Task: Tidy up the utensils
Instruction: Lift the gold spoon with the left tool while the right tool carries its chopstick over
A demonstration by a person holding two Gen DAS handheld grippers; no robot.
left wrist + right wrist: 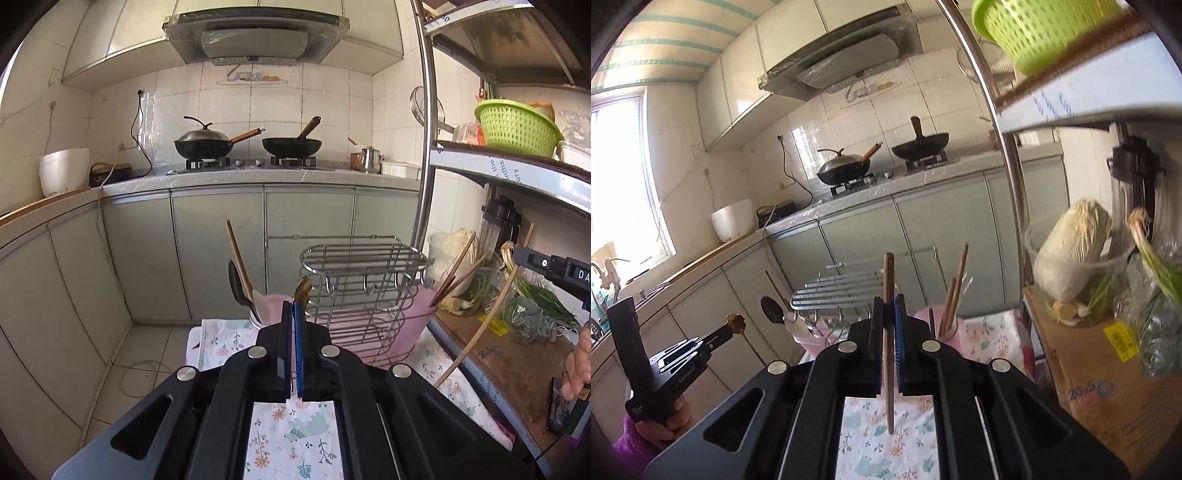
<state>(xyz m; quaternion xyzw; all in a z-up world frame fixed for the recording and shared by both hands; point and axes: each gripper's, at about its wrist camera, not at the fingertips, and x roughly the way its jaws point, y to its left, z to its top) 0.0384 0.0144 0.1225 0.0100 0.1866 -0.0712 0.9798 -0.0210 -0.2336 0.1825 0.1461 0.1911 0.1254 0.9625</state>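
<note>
The right gripper pinches a slim brown wooden chopstick upright above the floral cloth. The left gripper, pressed together, clamps a thin gold-handled utensil with a flower-shaped end; its lower part is hidden.

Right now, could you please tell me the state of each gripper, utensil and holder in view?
left gripper: shut on a gold-handled utensil
right gripper: shut on a wooden chopstick, held upright
pink holder: upright, chopsticks inside
white cup: upright, holds a dark spoon
wire rack: standing, hooks bare
left wok: lidded
right wok: uncovered
</note>
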